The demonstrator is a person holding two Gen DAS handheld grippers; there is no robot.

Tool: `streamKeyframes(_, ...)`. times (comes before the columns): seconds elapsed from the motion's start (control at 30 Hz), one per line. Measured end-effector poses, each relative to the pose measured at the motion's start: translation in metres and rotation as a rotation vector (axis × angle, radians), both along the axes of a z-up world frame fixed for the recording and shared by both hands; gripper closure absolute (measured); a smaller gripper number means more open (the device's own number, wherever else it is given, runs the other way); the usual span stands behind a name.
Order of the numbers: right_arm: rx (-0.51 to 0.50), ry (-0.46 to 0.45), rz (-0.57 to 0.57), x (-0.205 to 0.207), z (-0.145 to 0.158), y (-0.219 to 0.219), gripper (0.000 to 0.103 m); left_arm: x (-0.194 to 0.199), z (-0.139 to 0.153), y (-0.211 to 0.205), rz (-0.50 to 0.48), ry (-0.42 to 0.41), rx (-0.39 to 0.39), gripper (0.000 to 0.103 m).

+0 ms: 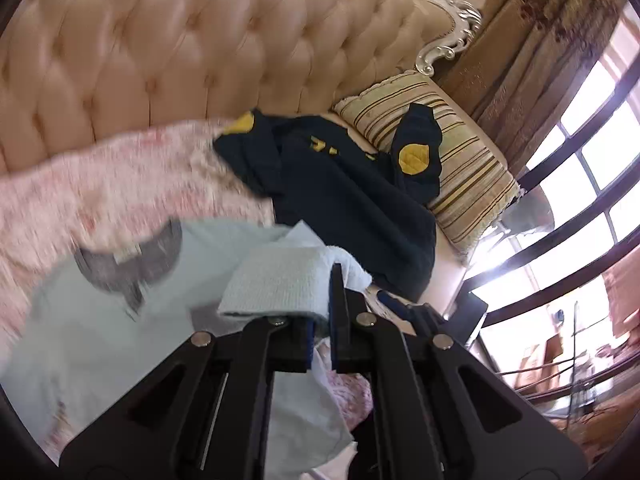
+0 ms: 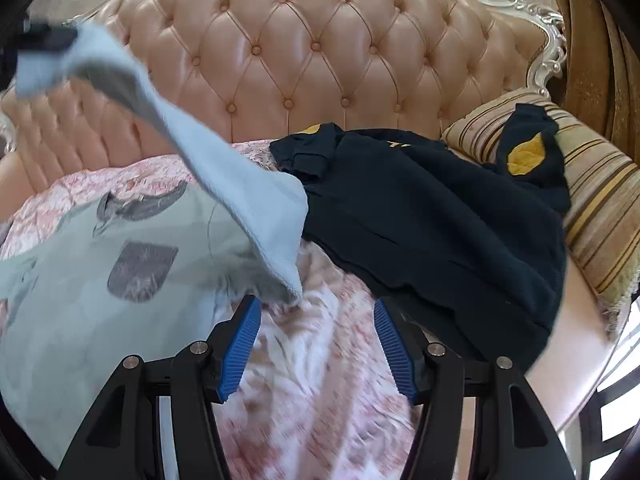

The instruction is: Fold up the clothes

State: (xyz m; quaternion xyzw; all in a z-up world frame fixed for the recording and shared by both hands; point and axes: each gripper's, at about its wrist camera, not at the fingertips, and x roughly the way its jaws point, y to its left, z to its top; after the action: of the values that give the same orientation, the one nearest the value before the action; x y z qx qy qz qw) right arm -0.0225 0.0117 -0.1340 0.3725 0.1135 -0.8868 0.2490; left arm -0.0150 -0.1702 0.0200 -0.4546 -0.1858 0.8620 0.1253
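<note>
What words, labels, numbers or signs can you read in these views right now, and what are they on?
No text reads clearly in either view.
Navy garment: yellow lettering near its top edge, mostly hidden by folds, unreadable.
Light blue shirt: grey printed shapes, no legible letters; a small pale tag at the collar print is blurred.
Striped pillow: pattern only, no text.

A tufted, peach-coloured headboard [image 2: 304, 52] with buttoned diamonds fills the back, edged by a carved silver-white frame [image 2: 548, 44]. Below it spreads a pink floral bedspread [image 2: 320, 380]. A striped cushion [image 2: 600, 216] in cream, gold and brown leans at the right. Patterned brown curtains [image 1: 532, 52] hang beside a bright window with dark bars [image 1: 580, 208].
</note>
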Motion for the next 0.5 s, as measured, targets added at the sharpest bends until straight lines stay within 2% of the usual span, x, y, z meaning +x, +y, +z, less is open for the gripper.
streamKeyframes(0.17,-0.009,0.009,0.013,-0.005,-0.004,-0.028,0.043,-0.013,0.029,-0.001,-0.020,0.029,-0.079,0.097)
streamKeyframes(0.33,0.013,0.039,-0.006,-0.012,-0.009,-0.049,0.043,-0.008,0.046,-0.020,0.000,0.059,-0.075,0.097)
streamKeyframes(0.5,0.040,0.062,0.005,-0.015,-0.018,-0.064,0.043,0.000,0.046,-0.048,0.036,0.060,-0.071,0.097)
